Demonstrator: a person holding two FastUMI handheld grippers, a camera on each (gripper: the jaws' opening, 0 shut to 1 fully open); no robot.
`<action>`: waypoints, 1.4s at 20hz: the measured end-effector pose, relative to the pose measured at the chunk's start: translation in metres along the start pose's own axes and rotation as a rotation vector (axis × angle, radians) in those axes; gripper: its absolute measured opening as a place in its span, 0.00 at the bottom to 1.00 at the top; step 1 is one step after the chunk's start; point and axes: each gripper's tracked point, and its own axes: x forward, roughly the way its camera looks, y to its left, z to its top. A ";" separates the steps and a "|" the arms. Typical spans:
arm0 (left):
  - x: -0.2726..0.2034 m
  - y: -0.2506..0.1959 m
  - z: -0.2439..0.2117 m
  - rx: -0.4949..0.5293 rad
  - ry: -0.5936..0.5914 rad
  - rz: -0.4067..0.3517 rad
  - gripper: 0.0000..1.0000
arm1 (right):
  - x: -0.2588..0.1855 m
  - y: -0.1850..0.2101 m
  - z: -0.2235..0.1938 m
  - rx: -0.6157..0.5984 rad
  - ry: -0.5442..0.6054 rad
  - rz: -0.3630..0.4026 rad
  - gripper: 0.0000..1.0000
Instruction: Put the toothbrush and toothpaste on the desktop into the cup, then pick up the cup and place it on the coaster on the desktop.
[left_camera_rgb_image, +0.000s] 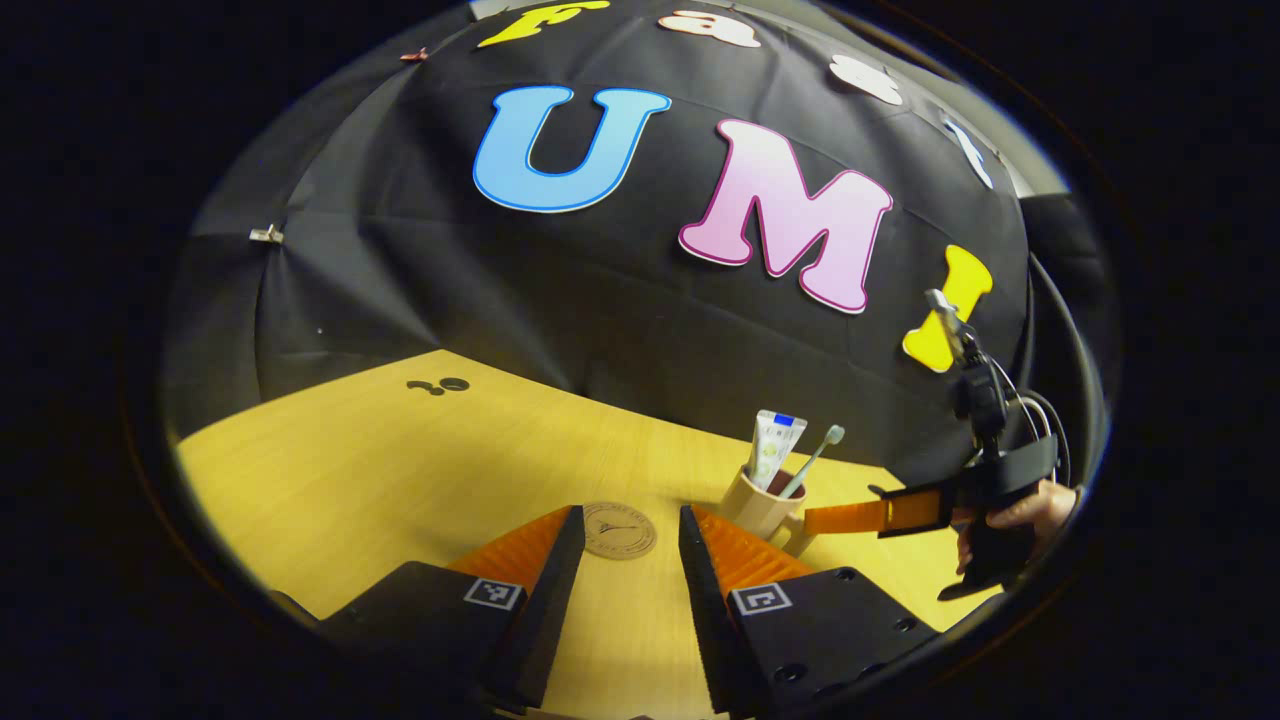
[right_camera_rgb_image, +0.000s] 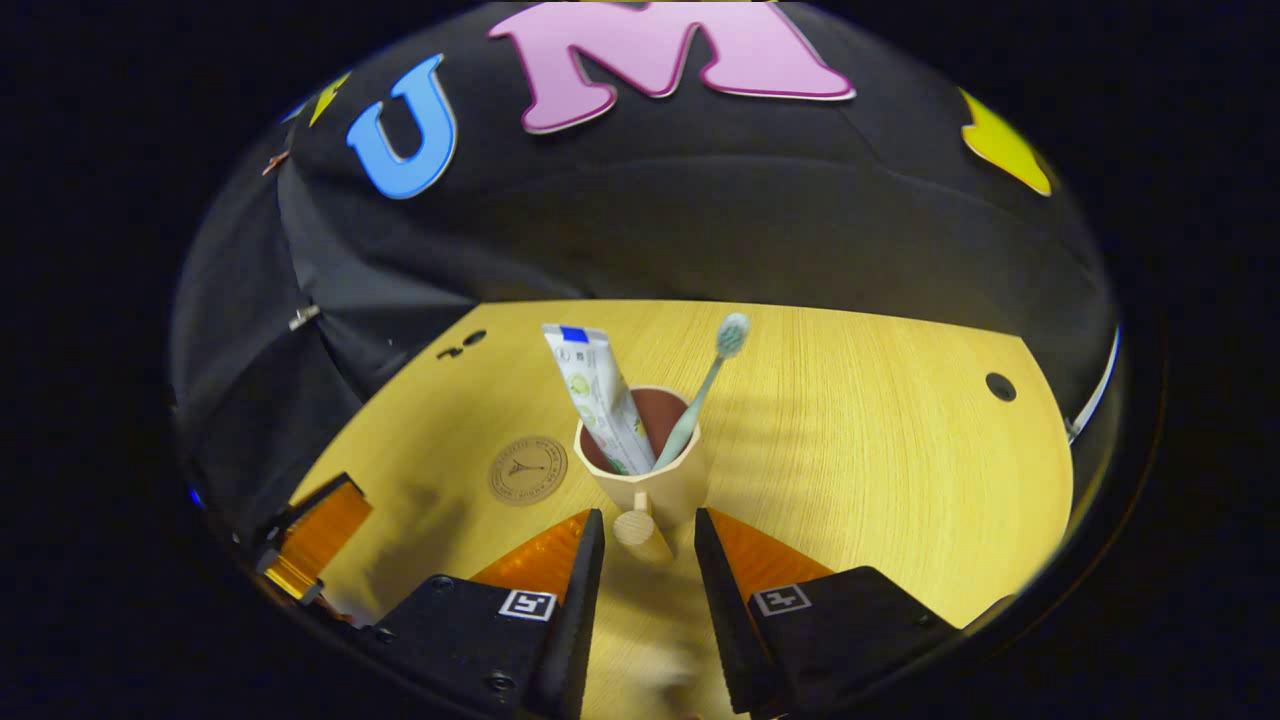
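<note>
Closest to the lens in the right gripper view, the right gripper (right_camera_rgb_image: 645, 545) had its jaws spread apart with the knobbed handle of the cup (right_camera_rgb_image: 648, 470) sitting in the gap between them, neither finger pressing on it. That cup stood upright on the yellow wooden desk (right_camera_rgb_image: 880, 440), with the toothpaste (right_camera_rgb_image: 598, 398) leaning left inside it and the toothbrush (right_camera_rgb_image: 705, 390) leaning right, bristles up. Just left of the cup, apart from it, lay the round coaster (right_camera_rgb_image: 527, 469). Bare desk stretched wide to the right and behind the cup, up to the black cloth wall (right_camera_rgb_image: 700, 220). In the left gripper view, the left gripper (left_camera_rgb_image: 632, 545) hovered with its jaws released and holding nothing, the coaster lying on the desk just past the gap. That view also showed, at its right edge, a hand (left_camera_rgb_image: 1020, 515) holding the right gripper, which reached in toward the cup, and a broad bare stretch of desk off to the left.
</note>
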 end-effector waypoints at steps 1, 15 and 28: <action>-0.007 0.003 -0.003 0.021 0.005 0.004 0.62 | 0.006 0.000 -0.004 -0.031 0.026 -0.018 0.56; -0.044 0.022 -0.033 0.004 0.073 0.023 0.61 | 0.043 -0.002 -0.015 -0.051 0.194 -0.139 0.26; -0.049 0.038 -0.025 -0.013 0.061 0.050 0.61 | 0.034 0.032 0.007 -0.038 0.118 -0.060 0.17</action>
